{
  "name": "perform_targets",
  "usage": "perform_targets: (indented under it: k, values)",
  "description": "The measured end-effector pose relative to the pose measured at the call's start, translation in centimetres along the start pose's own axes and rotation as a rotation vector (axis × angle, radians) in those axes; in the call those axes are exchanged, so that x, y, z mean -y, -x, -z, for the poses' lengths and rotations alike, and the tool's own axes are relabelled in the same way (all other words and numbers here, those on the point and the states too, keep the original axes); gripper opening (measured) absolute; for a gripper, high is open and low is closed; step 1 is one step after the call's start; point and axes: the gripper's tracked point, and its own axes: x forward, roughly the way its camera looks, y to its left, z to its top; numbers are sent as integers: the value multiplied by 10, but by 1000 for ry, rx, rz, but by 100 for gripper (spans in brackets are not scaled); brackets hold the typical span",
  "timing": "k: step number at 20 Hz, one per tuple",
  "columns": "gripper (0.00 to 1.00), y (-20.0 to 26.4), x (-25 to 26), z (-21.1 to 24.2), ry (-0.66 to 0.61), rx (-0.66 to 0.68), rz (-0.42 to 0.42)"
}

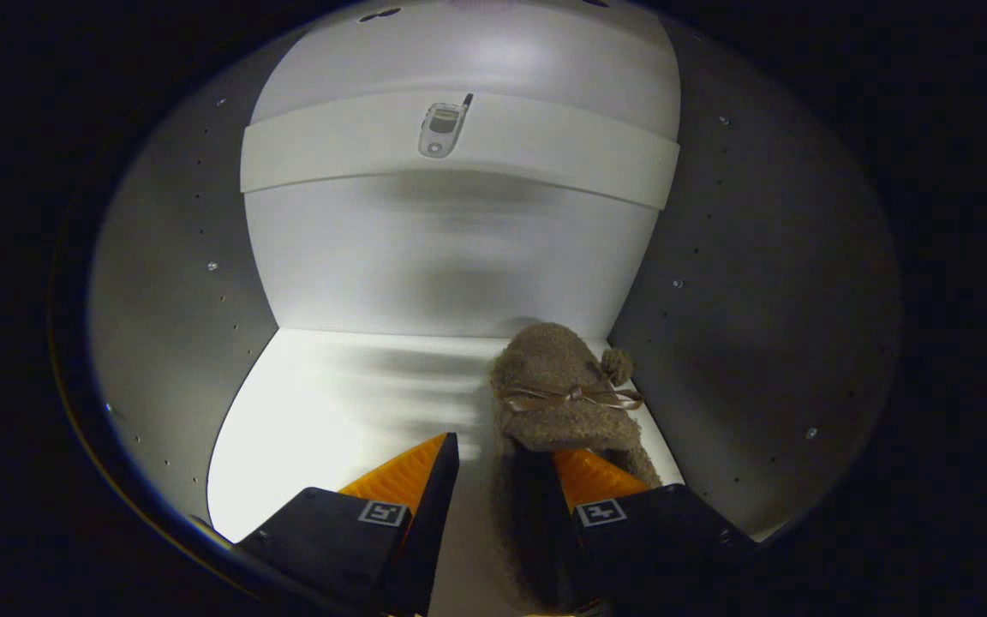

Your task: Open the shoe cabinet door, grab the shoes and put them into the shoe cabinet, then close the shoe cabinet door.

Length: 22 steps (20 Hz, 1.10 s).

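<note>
I am looking into the white shoe cabinet [451, 257]. A brown fuzzy slipper [558, 377] with a thin ribbon bow lies on the cabinet floor [331, 411] close to the right wall, toe pointing to the back. My gripper [504, 446] is open. The slipper's heel end reaches back between the fingers and lies against the right finger [588, 480]. A strip of bare floor separates it from the left finger [416, 476].
A white shelf band [545, 146] crosses the back above, with a small silver phone-like object [445, 127] on it. Grey side walls [176, 283] with rows of peg holes close in left and right. Bare floor lies left of the slipper.
</note>
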Motion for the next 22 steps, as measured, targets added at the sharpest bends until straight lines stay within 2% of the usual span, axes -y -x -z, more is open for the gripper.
perform_targets:
  k: [1,2,4,6,10,18,22]
  values:
    - [59,6,-1,0,4,6,-1]
    - [69,16,0,-1,7,20,4]
    - [73,35,2,-12,-3,60,12]
    - [82,59,4,-25,-25,117,8]
    - [82,126,8,-40,-69,203,3]
    - [99,285,27,-17,-129,374,8]
    - [98,368,48,-1,-155,471,31]
